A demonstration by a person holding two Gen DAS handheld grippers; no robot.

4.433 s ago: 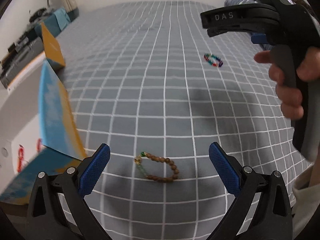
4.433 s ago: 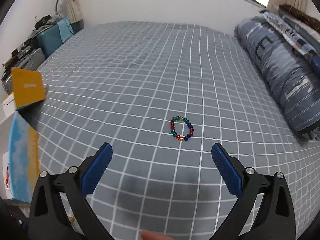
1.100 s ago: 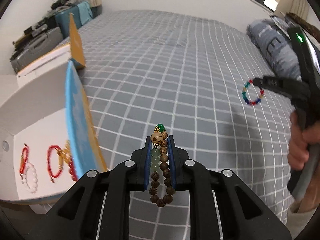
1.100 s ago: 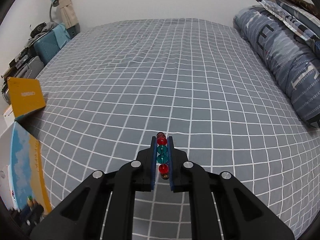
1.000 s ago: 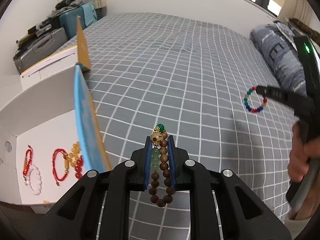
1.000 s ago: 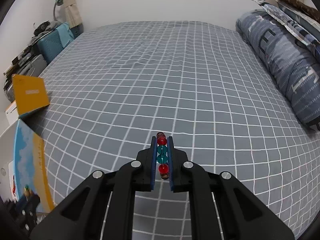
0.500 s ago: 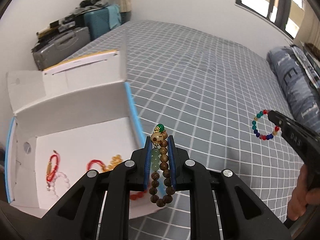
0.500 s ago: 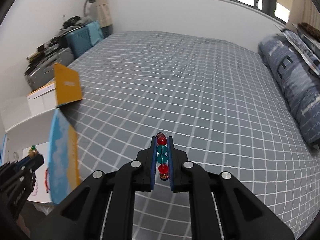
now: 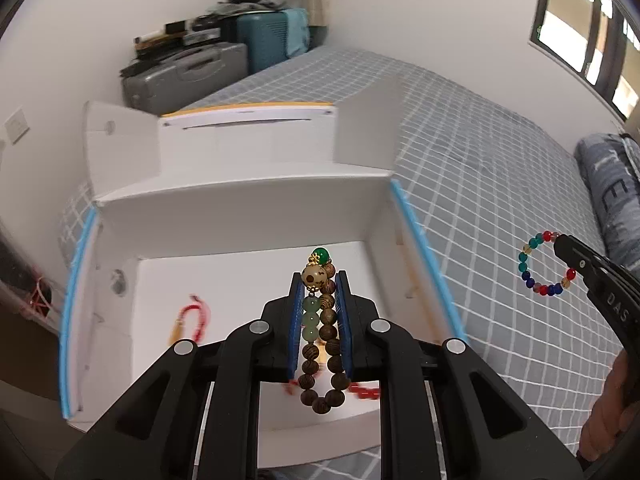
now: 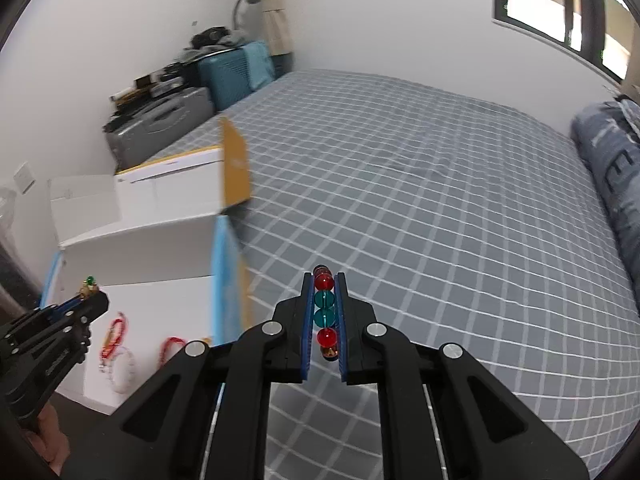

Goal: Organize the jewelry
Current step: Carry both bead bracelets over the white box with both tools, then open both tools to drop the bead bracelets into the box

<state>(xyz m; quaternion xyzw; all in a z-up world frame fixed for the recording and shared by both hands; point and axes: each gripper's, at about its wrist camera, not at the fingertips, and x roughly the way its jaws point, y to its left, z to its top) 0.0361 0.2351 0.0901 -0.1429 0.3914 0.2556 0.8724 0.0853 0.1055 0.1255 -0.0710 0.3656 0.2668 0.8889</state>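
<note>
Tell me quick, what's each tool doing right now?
Left tool: closed on the wooden bead bracelet.
Right tool: closed on the colorful bead bracelet.

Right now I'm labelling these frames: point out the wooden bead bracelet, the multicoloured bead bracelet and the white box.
wooden bead bracelet (image 9: 326, 316), left wrist view, clamped brown beads.
multicoloured bead bracelet (image 9: 529, 278), left wrist view, hanging loop's left side.
white box (image 9: 248, 216), left wrist view, inner back wall.
</note>
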